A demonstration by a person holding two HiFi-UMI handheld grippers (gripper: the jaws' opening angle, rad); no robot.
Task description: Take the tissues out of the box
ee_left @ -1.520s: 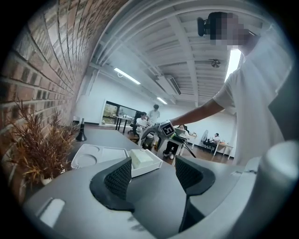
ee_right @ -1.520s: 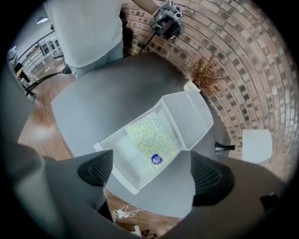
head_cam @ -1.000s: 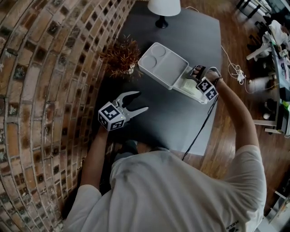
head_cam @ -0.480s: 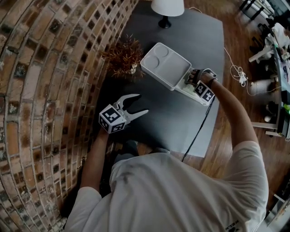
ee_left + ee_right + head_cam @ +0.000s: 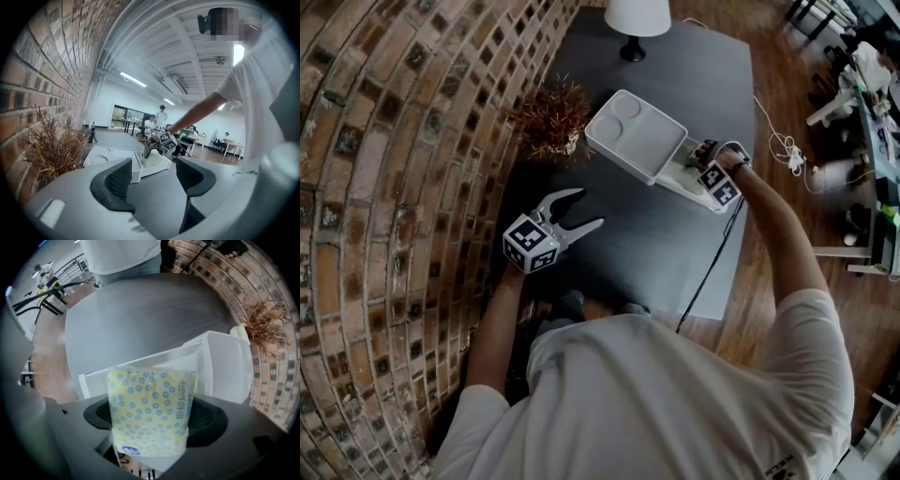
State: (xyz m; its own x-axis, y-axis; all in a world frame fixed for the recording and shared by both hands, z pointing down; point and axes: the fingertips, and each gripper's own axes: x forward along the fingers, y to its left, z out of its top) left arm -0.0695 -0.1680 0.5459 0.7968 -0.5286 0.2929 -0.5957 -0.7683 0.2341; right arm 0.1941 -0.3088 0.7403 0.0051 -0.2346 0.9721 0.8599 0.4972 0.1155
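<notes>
tissue pack point(image 5: 150, 399): one pack, yellow with blue rings, standing upright in the open box point(image 5: 140, 364). the box sits near the right edge of the bench point(image 5: 656, 253), toward its far end. the lid point(image 5: 639, 136) is folded back flat toward the far left.

right tongs point(image 5: 151, 420): closing on the pack, with a pad against each of its sides. left tongs point(image 5: 586, 211): jaws wide apart with nothing between them, held over the bench near its left edge, well apart from the box.

procedure, as judged from this position:
1. confirm that both pads bear on the body of the pack, not only on loose film.
2. lift straight up until the pack clears the box wall. a sideways pull would likely drag the light box toward the right edge.
3. if the box rises with the pack, bring the left tongs across and press down on the lid or rim.
4. keep the squeeze moderate, as the pack looks soft and will probably deform.

count:
- tissue pack: one
- box with lid: one
- tongs: two
- dried plant point(image 5: 551, 117): one
- lamp point(image 5: 636, 19): one
</notes>
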